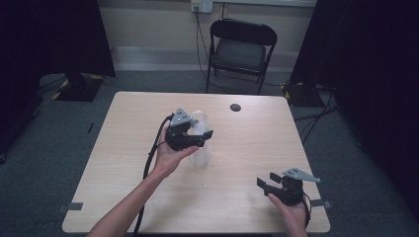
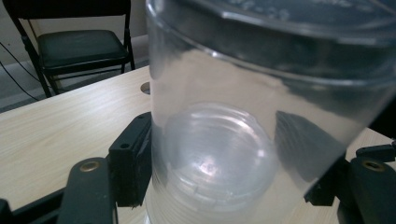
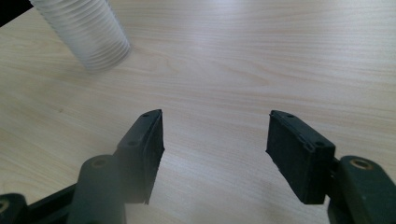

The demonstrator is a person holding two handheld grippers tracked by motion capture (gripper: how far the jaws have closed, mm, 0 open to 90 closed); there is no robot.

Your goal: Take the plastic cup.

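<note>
A stack of clear plastic cups (image 1: 200, 154) stands upside down near the middle of the wooden table (image 1: 123, 197), its ribbed rims at the bottom. My left gripper (image 1: 203, 135) reaches it from the left at mid height. In the left gripper view the outermost clear cup (image 2: 261, 93) sits between the two black pads (image 2: 133, 163), which rest against its walls; the left gripper (image 2: 224, 182) is shut on it. My right gripper (image 1: 267, 180) rests at the table's front right, jaws wide apart. In the right gripper view it (image 3: 215, 149) is open over bare wood, with the cup stack (image 3: 88, 37) farther off.
A black folding chair (image 1: 242, 49) stands behind the table's far edge, also in the left gripper view (image 2: 79, 46). A small dark round cable hole (image 1: 235, 107) sits near the table's far edge. Black curtains flank the room. Cables trail from both grippers.
</note>
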